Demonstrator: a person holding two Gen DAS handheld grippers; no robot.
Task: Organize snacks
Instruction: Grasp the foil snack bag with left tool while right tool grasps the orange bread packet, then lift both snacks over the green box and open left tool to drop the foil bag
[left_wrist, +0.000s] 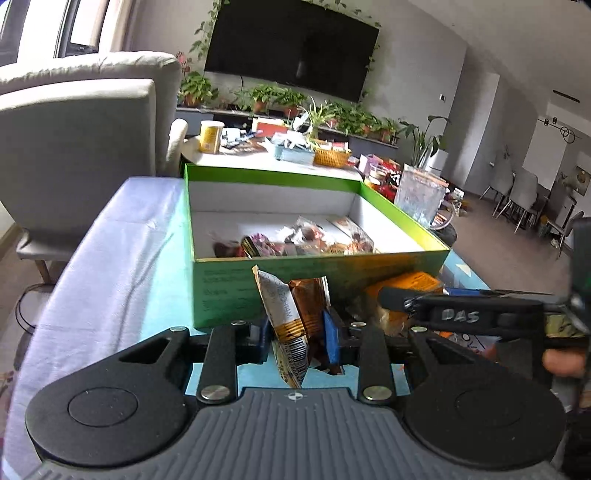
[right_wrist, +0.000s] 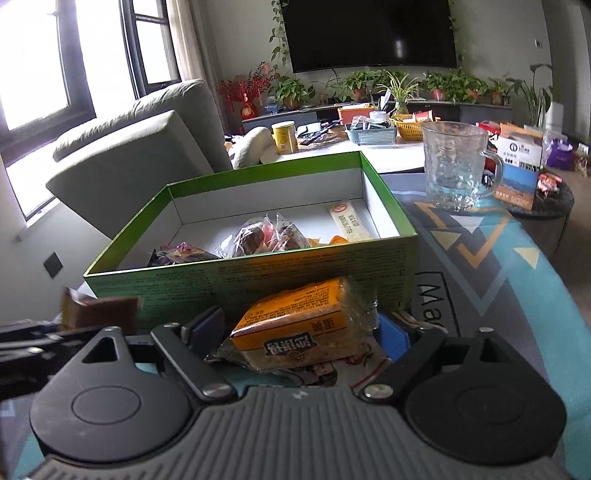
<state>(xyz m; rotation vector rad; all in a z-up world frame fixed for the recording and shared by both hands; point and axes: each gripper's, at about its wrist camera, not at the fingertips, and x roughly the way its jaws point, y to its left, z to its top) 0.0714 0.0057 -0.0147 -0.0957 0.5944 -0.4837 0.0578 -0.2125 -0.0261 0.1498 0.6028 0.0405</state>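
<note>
Two tongs, left (left_wrist: 301, 334) clamped on an upright brown snack packet (left_wrist: 295, 314), right (right_wrist: 301, 334) around an orange pack (right_wrist: 306, 321) lying crosswise.

Each tool (left_wrist: 301, 334) (right_wrist: 301, 334) has a ribbed grey base, two round black discs, black link arms with silver screws, and blue pads (left_wrist: 330, 341). One finger is marked "DAS".

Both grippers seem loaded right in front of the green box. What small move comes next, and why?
Probably lift the left gripper over the green box's near wall: its fingers pinch a brown snack packet below the rim. The right gripper holds an orange snack pack.
</note>
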